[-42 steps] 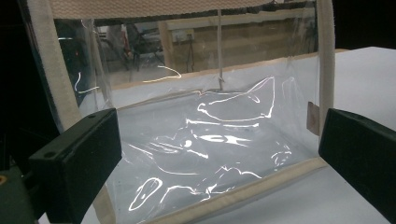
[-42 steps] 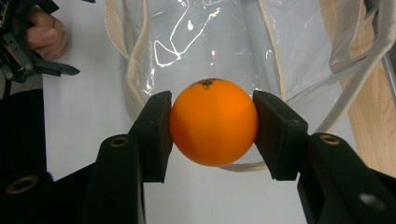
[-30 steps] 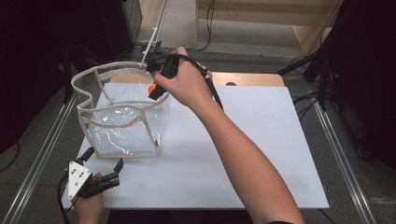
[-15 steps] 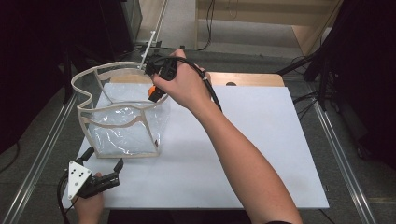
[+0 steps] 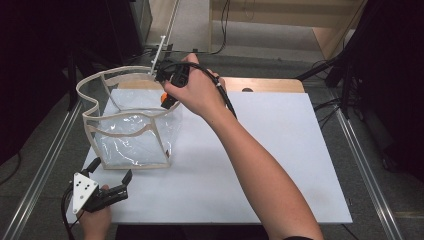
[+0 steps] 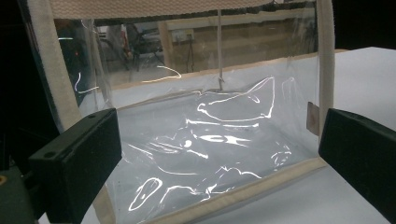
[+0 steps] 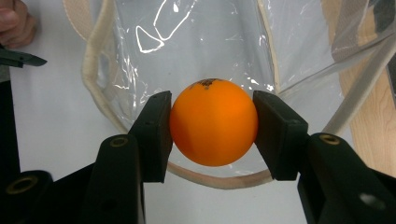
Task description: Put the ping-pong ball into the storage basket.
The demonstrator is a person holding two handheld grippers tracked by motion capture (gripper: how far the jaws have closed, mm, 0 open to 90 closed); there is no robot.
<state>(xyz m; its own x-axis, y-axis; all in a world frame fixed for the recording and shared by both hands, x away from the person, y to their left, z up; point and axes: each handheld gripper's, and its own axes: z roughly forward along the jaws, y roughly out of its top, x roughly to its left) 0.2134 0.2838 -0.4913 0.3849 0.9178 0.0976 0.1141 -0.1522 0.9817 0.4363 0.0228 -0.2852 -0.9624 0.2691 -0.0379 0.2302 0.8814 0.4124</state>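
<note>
Gripping an orange ball (image 7: 214,122) between its two black jaws, the right gripper (image 5: 167,95) hangs above the open mouth of a clear plastic bag (image 5: 131,134) with beige fabric edging. In the right gripper view the ball sits squarely between the pads, pressed on both sides, with a small dark mark on the surface facing away from the gripper body; the bag's curved beige rim (image 7: 95,74) runs beneath and beyond the jaws, and the glossy interior of the bag lies directly past the ball. In the high view the ball shows as a spot of orange (image 5: 163,96) just below the right hand (image 5: 197,90), over the bag's far edge. The left gripper (image 5: 109,186) rests low at the near corner of the white table (image 5: 280,160), its jaws spread wide with nothing between them. In the left gripper view the bag's transparent wall (image 6: 205,140) stands just ahead of those parted jaws, its beige bottom seam running from one jaw towards the other, close to both but not pinched by either.
</note>
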